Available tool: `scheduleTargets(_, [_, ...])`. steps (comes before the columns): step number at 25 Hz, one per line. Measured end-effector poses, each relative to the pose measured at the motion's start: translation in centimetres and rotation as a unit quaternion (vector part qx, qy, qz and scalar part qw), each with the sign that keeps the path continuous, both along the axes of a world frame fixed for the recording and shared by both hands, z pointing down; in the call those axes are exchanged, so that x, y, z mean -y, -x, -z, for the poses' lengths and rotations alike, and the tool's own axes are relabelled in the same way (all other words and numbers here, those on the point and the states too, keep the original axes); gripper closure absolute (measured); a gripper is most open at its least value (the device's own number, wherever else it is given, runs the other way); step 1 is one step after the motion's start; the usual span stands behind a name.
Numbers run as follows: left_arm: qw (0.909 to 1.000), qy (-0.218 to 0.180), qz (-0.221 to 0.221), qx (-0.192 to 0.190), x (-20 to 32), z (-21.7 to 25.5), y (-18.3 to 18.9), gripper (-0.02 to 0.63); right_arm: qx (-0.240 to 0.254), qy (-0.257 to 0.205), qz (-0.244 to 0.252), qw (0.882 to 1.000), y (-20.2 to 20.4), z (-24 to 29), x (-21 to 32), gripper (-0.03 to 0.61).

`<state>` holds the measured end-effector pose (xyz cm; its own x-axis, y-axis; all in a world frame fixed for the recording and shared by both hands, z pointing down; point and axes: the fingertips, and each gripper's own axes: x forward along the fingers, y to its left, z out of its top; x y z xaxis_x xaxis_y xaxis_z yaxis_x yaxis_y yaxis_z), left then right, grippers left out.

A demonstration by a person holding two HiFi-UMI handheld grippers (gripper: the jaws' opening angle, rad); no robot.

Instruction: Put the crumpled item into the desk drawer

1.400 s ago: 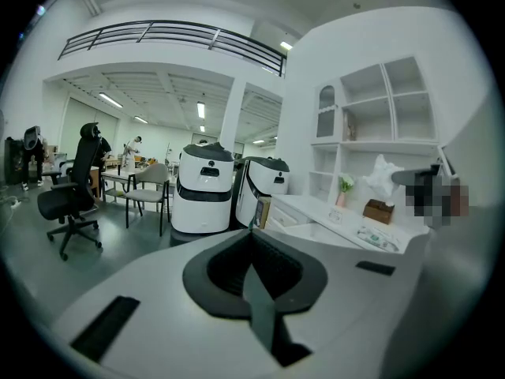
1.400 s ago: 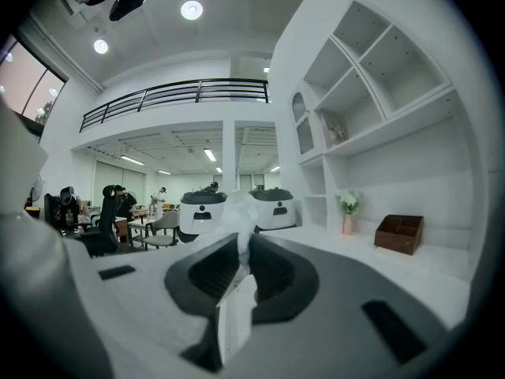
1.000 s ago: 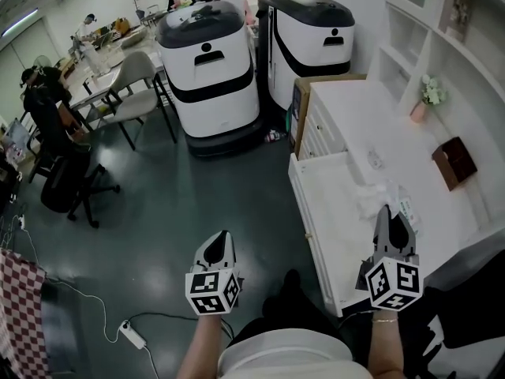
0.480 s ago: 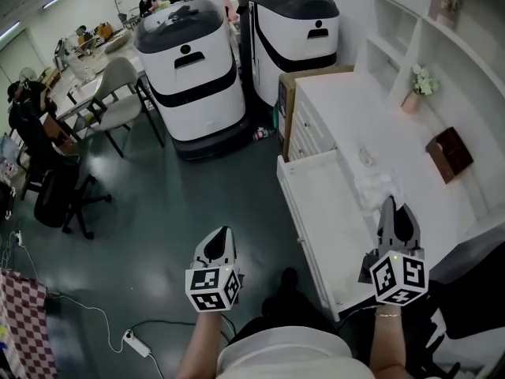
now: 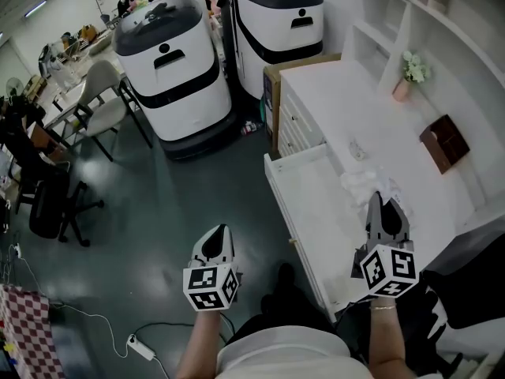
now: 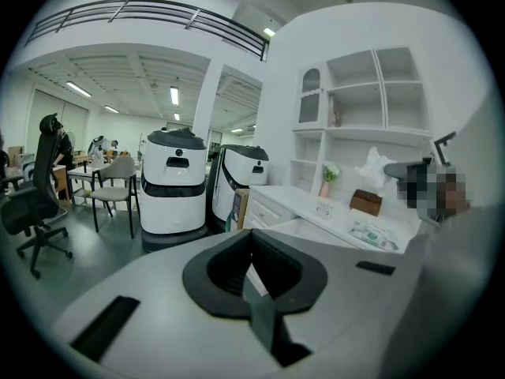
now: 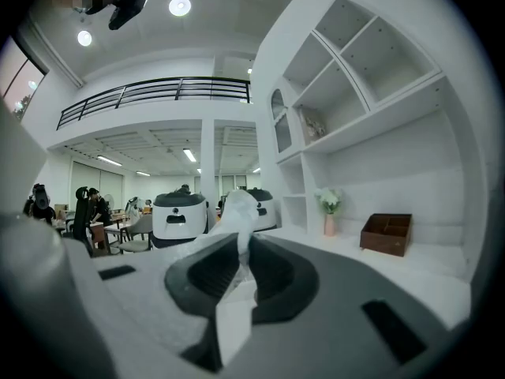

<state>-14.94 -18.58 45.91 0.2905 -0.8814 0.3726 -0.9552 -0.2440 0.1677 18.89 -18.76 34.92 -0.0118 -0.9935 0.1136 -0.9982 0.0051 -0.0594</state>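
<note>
**Overhead, an open drawer; up close, a pinched wad**

Only the head view looked down on both claws at once. At left, the left gripper (image 5: 216, 242) hung over the dark floor. Its own view alone revealed that its jaws were pressed together with nothing between them.

Further right stood two white-and-black machines, one (image 5: 170, 61) beside the other (image 5: 276, 22). Next came the white desk (image 5: 347, 101) with one desk drawer (image 5: 306, 204) pulled out; only the head view showed its bare inside.

The right gripper (image 5: 382, 212) hovered over the desk top, just beside the drawer. The crumpled item (image 5: 363, 186), white and papery, poked out beyond its tips. The right gripper view proved the hold: the jaws were closed onto the wad (image 7: 237, 215), which stood up between them.

At far right sat one brown box (image 5: 443, 142) and one small vase of flowers (image 5: 406, 77). The left gripper view also caught the wad (image 6: 373, 166) from the side, raised above the desk.
</note>
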Motion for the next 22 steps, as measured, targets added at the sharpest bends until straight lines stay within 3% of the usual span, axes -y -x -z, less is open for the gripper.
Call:
scheduleTargets(12, [0.9997,0.022,-0.013,0.005,1.3,-1.7,-1.8,0.621,0.0,0.072,0.019,0.997,-0.3,-6.7,2.6,0.538])
scheduleTargets(22, [0.9992,0.034,-0.02,0.008,2.1,-2.5,-2.9,0.62,-0.013,0.152,0.028,0.988,-0.3,-13.6,3.4,0.538])
